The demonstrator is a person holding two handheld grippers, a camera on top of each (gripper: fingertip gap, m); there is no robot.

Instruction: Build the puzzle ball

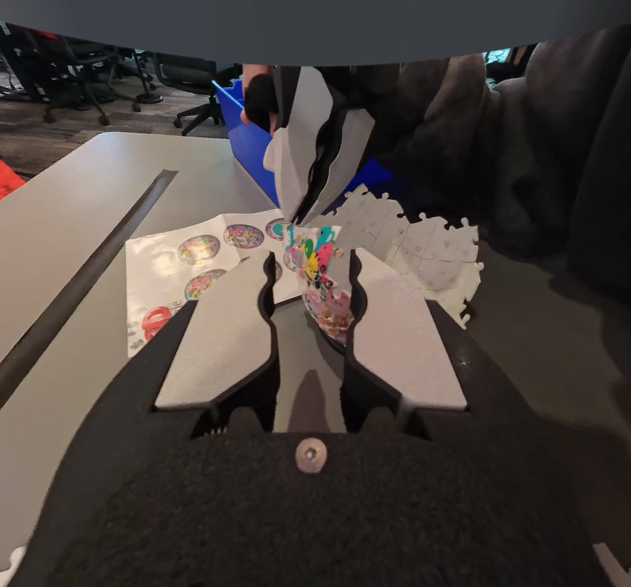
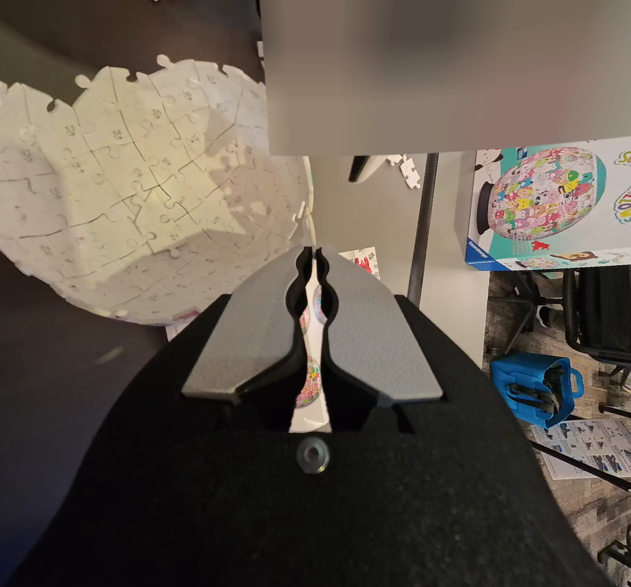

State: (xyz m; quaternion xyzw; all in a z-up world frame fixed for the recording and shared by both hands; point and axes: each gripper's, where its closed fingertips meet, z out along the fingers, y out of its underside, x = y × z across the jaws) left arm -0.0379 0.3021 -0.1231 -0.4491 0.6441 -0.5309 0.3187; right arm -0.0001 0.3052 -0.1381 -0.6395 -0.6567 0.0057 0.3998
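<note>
Two grey-padded black grippers work at one half-built puzzle ball point(image 1: 423, 256), a curved shell of interlocked pieces with a white inner face and a brightly printed outer face. The left gripper point(image 1: 311, 258) stands with its jaws well apart and nothing between them; the ball's coloured edge point(image 1: 321, 283) lies just ahead of its tips and partly behind its right finger point(image 1: 389, 324), though whether they touch cannot be told. Beyond those tips, the right gripper point(image 1: 296, 219) comes down from above, its fingers drawn almost together at the shell's upper rim.

From the right wrist view, the right gripper point(image 2: 313, 248) shows only a thin slit between its pads, with the pale edge of the shell point(image 2: 309, 218) running to the tips; it seems pinched on that rim, though the contact itself is hard to make out. The white inside of the ball point(image 2: 136, 188) fills the space to the left of and ahead of this gripper.

Under and ahead-left of the left gripper lies a glossy white instruction sheet point(image 1: 164, 263) printed with round pictures, on the grey table point(image 1: 85, 194). Behind the right gripper stands a blue bin point(image 1: 249, 147). To the right of the right gripper, the puzzle's printed cardboard box point(image 2: 546, 205) lies flat near the table edge, and a loose white puzzle piece point(image 2: 409, 171) rests ahead of its tips. A blue fabric bag point(image 2: 532, 389) sits on the floor beyond.
</note>
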